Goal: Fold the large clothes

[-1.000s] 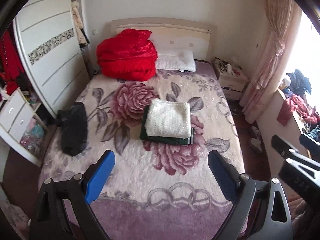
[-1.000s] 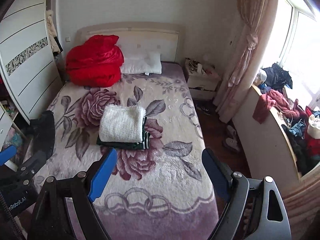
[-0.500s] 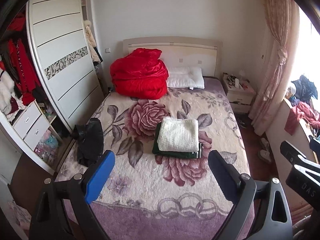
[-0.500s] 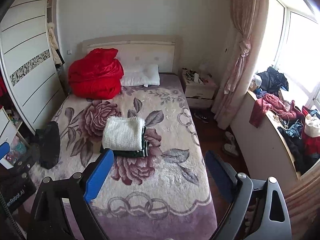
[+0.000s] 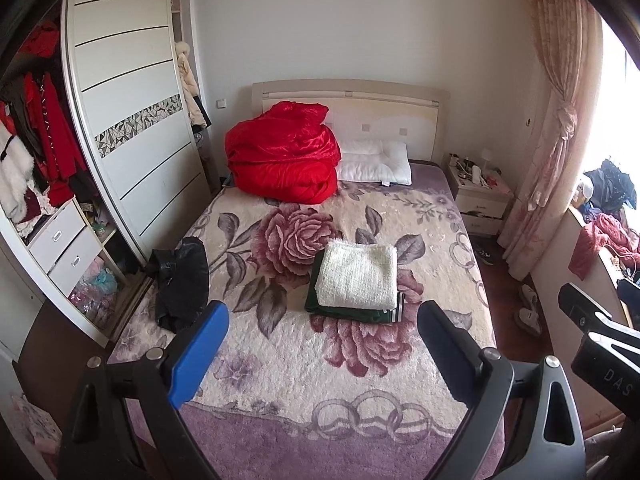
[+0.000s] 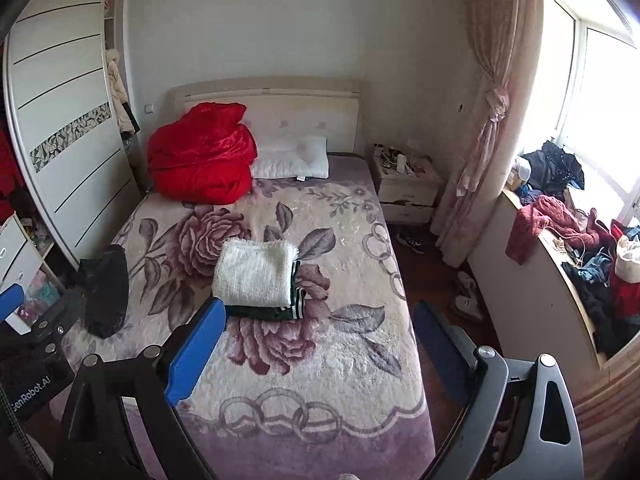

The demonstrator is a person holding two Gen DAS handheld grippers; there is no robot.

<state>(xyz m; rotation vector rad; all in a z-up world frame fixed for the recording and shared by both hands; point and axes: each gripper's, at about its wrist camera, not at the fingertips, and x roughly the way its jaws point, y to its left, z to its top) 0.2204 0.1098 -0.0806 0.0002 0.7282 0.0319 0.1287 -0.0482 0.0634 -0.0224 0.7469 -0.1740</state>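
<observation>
Two folded garments stacked mid-bed point(image 5: 280, 380): white fleece point(image 5: 358, 278) atop dark green piece point(image 5: 344, 312). Open wardrobe point(image 5: 36, 152) holds red clothes. Left tool point(image 5: 322, 344), right tool point(image 6: 316, 340) both agape, empty.

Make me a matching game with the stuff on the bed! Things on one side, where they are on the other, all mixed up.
Things:
1. white fluffy towel
2. red quilt
3. black garment
4. white pillow

Places:
A. at the bed's left edge, by the wardrobe
B. bundled up against the headboard, on the left
C. on top of the folded dark green garment, mid-bed
D. against the headboard, right of the red bundle

Pairs: 1-C, 2-B, 3-A, 4-D
</observation>
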